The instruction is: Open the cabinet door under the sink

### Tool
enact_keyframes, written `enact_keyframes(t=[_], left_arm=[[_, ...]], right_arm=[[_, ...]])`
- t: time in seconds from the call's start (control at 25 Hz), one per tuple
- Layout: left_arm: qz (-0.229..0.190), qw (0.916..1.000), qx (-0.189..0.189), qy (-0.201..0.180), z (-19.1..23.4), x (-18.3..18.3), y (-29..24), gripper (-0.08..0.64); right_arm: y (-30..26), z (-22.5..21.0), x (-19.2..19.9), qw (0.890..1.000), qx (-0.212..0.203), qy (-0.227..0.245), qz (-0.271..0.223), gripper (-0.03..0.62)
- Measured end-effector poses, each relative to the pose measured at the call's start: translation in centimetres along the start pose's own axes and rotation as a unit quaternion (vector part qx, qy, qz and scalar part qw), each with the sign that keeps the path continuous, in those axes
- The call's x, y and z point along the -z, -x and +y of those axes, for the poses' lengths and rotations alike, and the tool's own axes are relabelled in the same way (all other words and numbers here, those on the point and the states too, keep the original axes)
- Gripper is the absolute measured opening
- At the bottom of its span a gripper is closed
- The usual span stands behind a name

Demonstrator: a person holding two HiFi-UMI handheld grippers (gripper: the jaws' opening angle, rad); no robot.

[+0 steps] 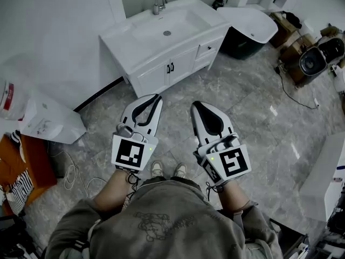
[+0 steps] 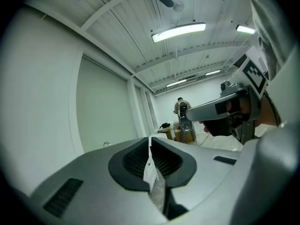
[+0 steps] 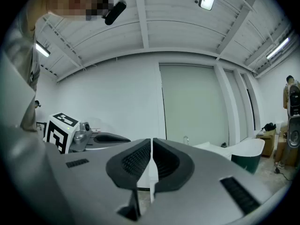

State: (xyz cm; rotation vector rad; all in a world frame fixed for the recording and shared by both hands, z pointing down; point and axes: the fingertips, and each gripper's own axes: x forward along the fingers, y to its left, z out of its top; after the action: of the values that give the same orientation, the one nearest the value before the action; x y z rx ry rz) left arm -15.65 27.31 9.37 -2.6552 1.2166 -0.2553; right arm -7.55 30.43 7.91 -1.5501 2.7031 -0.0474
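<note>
White cabinet door (image 1: 182, 65) under the sink (image 1: 167, 25) stands shut, well apart across the floor (image 1: 259, 117) from the left tool (image 1: 155, 98) and right tool (image 1: 195, 106), each pressed together and empty, so the opening is all still to do

Grey marble floor (image 1: 259, 117), white walls (image 1: 48, 31), white tub (image 1: 250, 21) at rt, strip lights (image 2: 178, 32) on ribbed ceiling (image 2: 122, 13).
</note>
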Motion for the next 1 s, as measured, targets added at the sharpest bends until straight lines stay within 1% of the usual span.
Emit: enact_keyframes(t=[0.16, 0.36, 0.6, 1.0], left_arm=[[0.005, 1.0, -0.002, 0.004, -0.4, 0.4, -0.4, 0.032], [0.009, 1.0, 0.003, -0.002, -0.6, 0.4, -1.4, 0.032], [0.018, 0.9998, 0.005, -0.003, -2.2, 0.7, -3.0, 0.031], [0.013, 0.9998, -0.017, 0.002, -4.6, 1.1, -5.7, 0.031]], right_arm=[[0.3, -0.9, -0.1, 1.0, 0.006, -0.009, -0.015, 0.035], [0.2, -2.0, 0.2, 1.0, 0.004, -0.006, -0.005, 0.035], [0.8, -4.0, 0.9, 1.0, 0.0, -0.006, 0.0, 0.035], [1.3, -7.9, 2.3, 1.0, -0.011, -0.012, 0.0, 0.035]])
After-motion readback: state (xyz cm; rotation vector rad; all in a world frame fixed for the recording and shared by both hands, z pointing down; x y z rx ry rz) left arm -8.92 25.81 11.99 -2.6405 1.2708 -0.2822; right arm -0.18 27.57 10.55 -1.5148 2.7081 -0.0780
